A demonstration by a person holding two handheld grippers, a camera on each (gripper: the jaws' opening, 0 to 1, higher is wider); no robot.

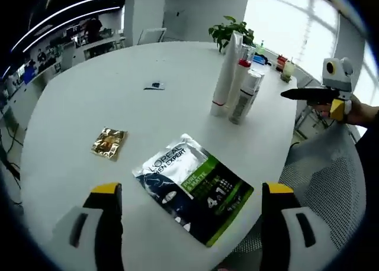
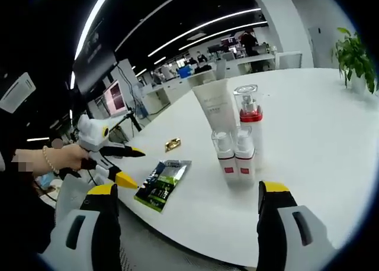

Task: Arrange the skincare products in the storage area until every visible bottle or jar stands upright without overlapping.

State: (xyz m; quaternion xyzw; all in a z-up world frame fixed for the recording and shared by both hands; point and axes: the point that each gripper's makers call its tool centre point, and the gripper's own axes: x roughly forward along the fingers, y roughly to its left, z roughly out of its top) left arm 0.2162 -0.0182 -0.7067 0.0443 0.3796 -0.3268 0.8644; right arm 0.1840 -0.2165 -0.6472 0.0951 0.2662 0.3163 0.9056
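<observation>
Both claws, left (image 1: pixel 188 203) and right (image 2: pixel 188 200), gape wide, holding nothing.

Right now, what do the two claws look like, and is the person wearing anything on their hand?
Each claw has two chunky grey jaws with yellow tips and dark inner pads. The left claw has a white body and black jaws with yellow tips. The right claw has long black jaws, a pale body and a yellow part. The hand wears a beaded bracelet, with a dark sleeve below.
</observation>
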